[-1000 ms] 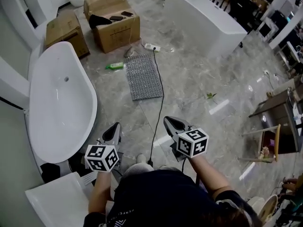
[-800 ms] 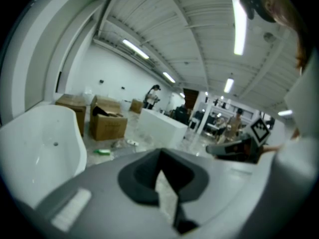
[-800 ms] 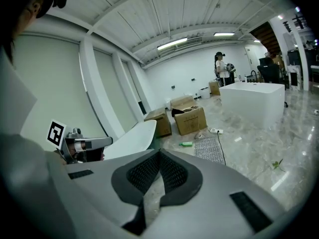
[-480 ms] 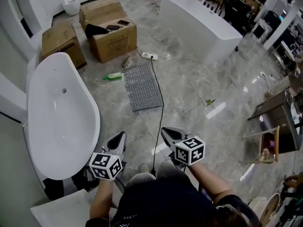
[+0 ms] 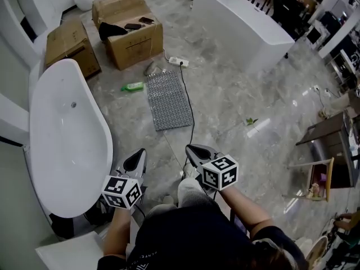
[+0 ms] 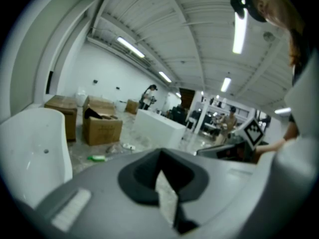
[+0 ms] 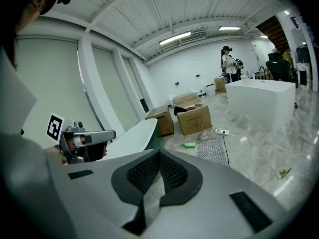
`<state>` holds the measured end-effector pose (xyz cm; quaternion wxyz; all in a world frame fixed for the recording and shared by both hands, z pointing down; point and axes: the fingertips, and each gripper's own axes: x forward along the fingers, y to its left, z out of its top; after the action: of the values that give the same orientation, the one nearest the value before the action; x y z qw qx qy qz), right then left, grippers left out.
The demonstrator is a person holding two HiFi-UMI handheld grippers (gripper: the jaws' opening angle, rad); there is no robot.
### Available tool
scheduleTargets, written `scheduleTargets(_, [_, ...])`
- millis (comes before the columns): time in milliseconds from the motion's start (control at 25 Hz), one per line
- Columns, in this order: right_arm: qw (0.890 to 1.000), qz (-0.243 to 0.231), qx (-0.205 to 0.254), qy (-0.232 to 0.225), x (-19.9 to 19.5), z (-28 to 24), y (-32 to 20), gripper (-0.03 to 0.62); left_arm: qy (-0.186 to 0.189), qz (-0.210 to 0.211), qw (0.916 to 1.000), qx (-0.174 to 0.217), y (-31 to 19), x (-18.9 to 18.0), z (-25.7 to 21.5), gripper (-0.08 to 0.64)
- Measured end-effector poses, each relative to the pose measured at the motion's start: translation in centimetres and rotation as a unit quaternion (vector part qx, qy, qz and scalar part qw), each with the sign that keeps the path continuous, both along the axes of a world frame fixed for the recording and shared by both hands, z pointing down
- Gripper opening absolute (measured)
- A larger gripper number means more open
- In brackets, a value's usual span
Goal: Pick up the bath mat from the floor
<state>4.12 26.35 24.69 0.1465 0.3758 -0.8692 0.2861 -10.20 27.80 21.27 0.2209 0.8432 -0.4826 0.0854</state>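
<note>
Bath mat (image 5: 169,100), seemingly flat on floor (image 5: 236,111), well beyond right hand-held gripper (image 5: 193,149)

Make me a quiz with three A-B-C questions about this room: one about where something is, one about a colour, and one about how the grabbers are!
1. Where is the bath mat? A in the bathtub; B on the floor; C on a box.
2. What colour is the bottle beside the mat? A red; B green; C blue.
3. How are the left gripper and the right gripper? A wide open; B holding the mat; C shut and empty.
Answers: B, the mat lies flat on the grey floor; B, the bottle is bright green; C, both gripper views show the jaws together with nothing between them.
</note>
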Motion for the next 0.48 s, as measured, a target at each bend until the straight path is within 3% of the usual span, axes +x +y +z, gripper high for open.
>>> scheduleTargets(480, [0.999, -0.033, -0.005, 0.003, 4.6, 0.8, -11.9, 0.0, 0.016, -0.037, 0.9989, -0.024, -10.9, 4.5, 0.6, 0.005])
